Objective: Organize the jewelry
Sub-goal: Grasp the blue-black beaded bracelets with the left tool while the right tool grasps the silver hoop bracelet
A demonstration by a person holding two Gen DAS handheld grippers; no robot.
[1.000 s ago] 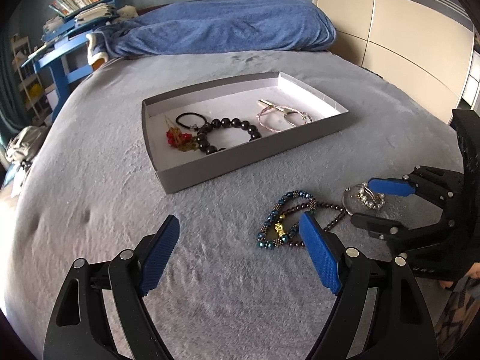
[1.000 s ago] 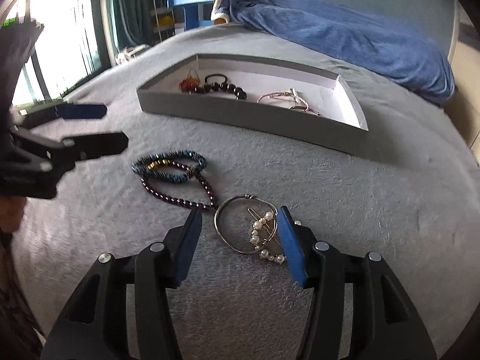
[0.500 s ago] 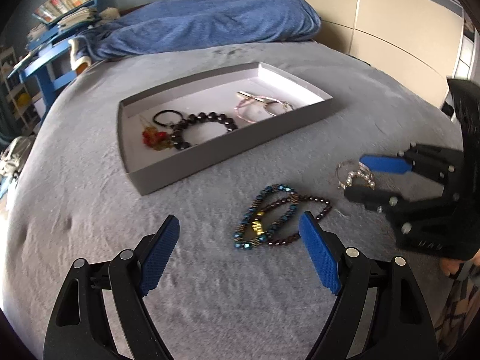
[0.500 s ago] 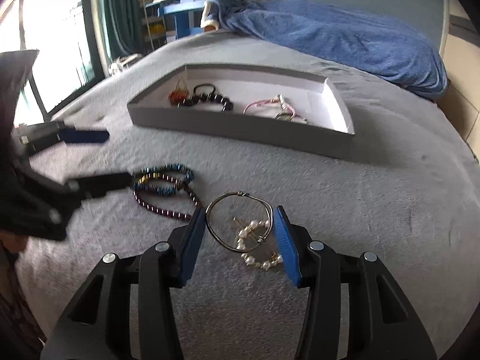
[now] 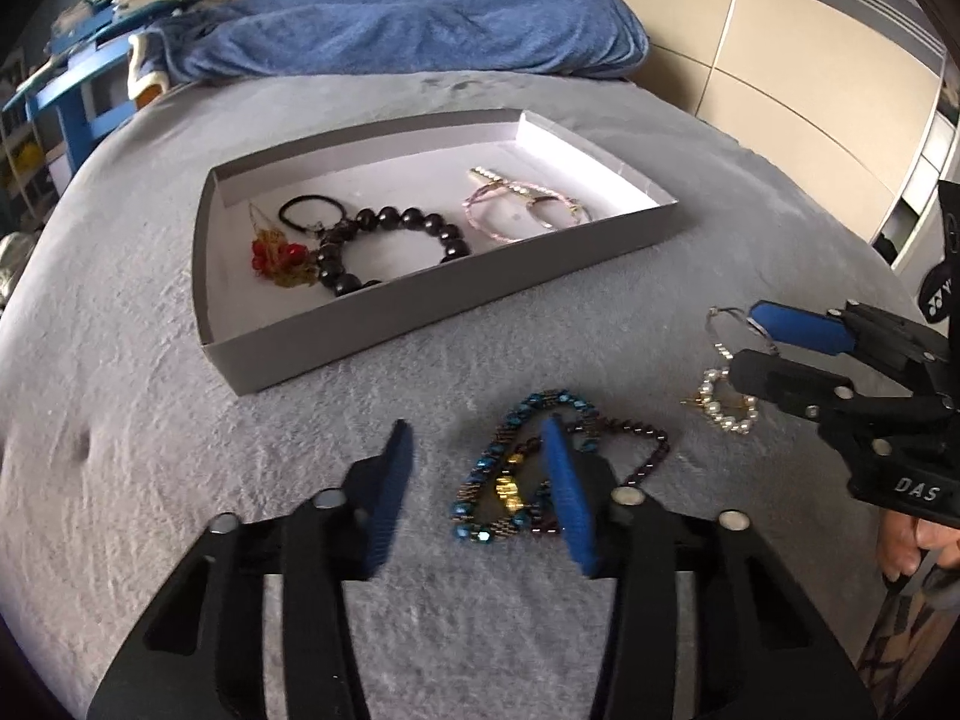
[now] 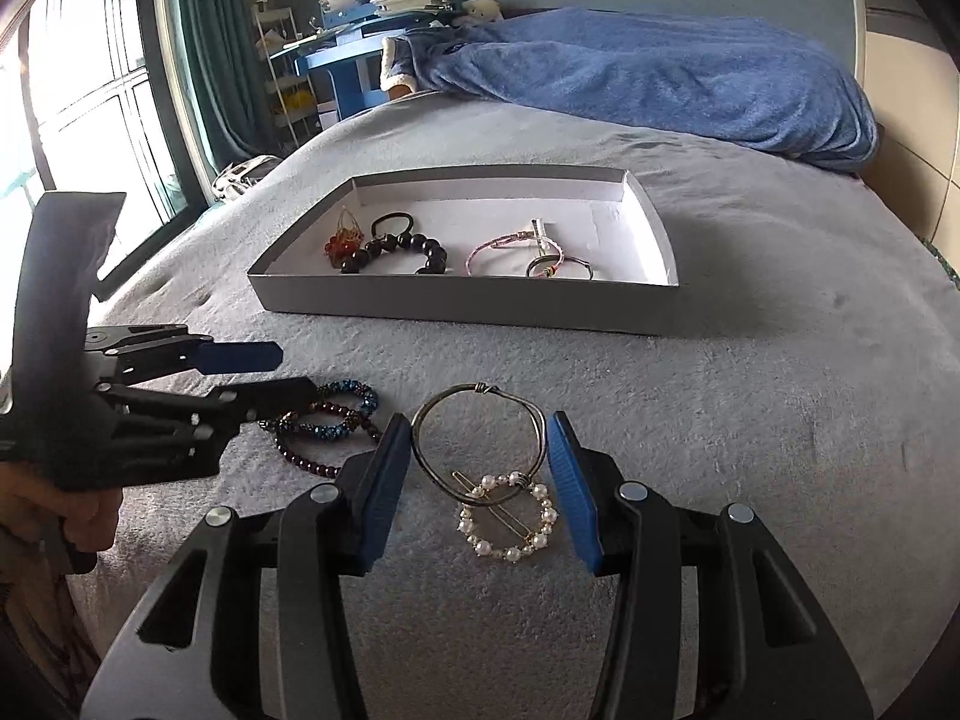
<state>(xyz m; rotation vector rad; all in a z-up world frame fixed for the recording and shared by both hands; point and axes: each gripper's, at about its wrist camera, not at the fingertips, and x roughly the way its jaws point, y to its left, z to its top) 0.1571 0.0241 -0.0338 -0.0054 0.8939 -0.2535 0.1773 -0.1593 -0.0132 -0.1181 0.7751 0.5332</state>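
Both grippers have narrowed: right gripper [image 6: 480,480] half-spread around the thin metal bangle [image 6: 480,441], left gripper [image 5: 480,480] half-spread beside the blue beaded bracelet [image 5: 510,480]; pickups seem imminent.

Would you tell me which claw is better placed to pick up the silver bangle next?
The right claw: it is open with the silver bangle between its fingers. The left claw is over the beaded bracelets.

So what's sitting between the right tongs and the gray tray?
In the right wrist view, the metal bangle and the pearl ring lie between the right tongs' pads. Beyond them, only bare gray blanket reaches the tray.
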